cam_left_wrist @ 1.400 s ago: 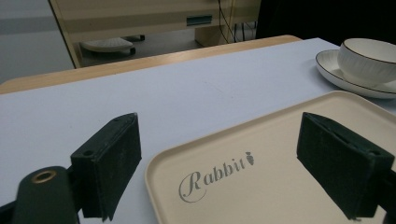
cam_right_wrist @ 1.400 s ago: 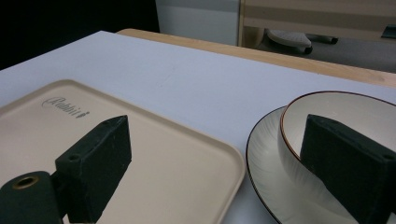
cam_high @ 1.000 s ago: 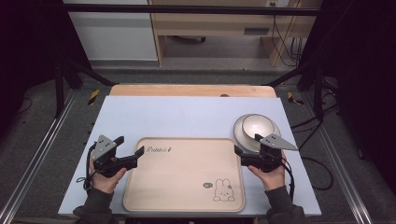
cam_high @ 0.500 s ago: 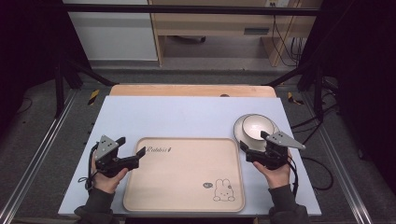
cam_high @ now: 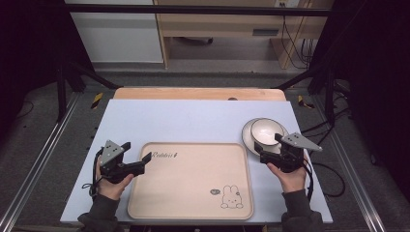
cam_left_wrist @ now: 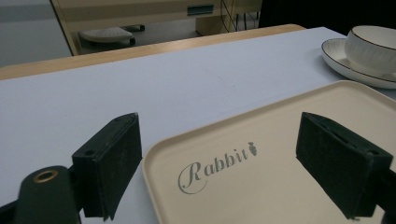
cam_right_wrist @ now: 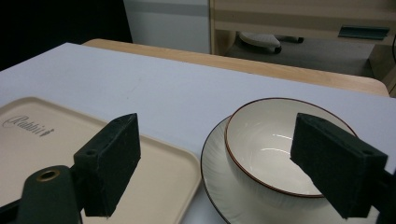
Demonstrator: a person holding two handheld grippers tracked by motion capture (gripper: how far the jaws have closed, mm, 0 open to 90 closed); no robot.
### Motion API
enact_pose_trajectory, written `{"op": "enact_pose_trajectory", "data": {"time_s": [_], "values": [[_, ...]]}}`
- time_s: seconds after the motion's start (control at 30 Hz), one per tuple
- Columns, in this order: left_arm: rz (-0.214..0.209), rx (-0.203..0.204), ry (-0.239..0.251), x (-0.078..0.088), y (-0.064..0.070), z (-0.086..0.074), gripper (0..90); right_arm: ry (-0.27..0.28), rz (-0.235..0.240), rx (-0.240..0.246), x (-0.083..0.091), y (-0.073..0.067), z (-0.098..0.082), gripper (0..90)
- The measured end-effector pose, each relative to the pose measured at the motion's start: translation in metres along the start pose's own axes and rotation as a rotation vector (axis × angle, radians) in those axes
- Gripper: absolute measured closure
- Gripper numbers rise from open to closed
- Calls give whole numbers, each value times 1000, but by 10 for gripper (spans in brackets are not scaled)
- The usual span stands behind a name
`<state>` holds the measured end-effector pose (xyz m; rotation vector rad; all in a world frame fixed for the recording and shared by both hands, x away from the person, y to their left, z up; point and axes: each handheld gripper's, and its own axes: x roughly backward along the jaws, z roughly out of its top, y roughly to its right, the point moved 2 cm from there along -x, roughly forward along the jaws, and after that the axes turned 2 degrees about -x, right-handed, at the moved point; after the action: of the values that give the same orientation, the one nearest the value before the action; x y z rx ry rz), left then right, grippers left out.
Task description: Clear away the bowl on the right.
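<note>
A beige tray (cam_high: 193, 186) printed with "Rabbit" and a bunny lies at the table's near middle. My left gripper (cam_high: 144, 162) is open at the tray's near-left corner; in the left gripper view the tray corner (cam_left_wrist: 261, 154) lies between the spread jaws of the left gripper (cam_left_wrist: 219, 154), untouched. A white bowl (cam_high: 265, 131) with a dark rim stands on a white saucer (cam_high: 247, 137) right of the tray. My right gripper (cam_high: 259, 153) is open just in front of the saucer. Its jaws have just been closing a little. The bowl (cam_right_wrist: 275, 140) and saucer (cam_right_wrist: 217, 179) lie ahead between the jaws of the right gripper (cam_right_wrist: 217, 154), which touch nothing.
The pale blue table sheet (cam_high: 193, 118) stretches behind the tray, with a wooden strip (cam_high: 193, 93) along the far edge. Metal rails and dark stands flank the table; cables (cam_high: 333, 179) hang at the right. A wooden desk stands farther back.
My right hand has shifted slightly to the right beside the saucer. The left hand, tray, bowl and saucer have stayed put.
</note>
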<state>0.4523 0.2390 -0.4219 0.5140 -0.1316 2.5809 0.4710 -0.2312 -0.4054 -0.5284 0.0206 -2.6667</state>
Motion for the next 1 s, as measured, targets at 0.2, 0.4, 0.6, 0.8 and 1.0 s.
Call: {"op": "enact_pose_trajectory", "data": {"time_s": [0.2,0.4,0.6,0.8,1.0], "values": [[1,7,-7,-1,-1,-1,140,-5,-20,-1,-1,6,6,181],[-1,0,-11,-2,0,-2,140,-11,-34,-2,-3,11,9,186],[-1,1,-11,-3,0,-2,141,-15,-54,-10,-5,17,12,196],[-2,0,-12,-3,0,-3,141,-19,-72,-20,-7,23,15,204],[-2,-4,-15,-4,1,-3,142,-16,-90,-27,-8,29,18,218]]}}
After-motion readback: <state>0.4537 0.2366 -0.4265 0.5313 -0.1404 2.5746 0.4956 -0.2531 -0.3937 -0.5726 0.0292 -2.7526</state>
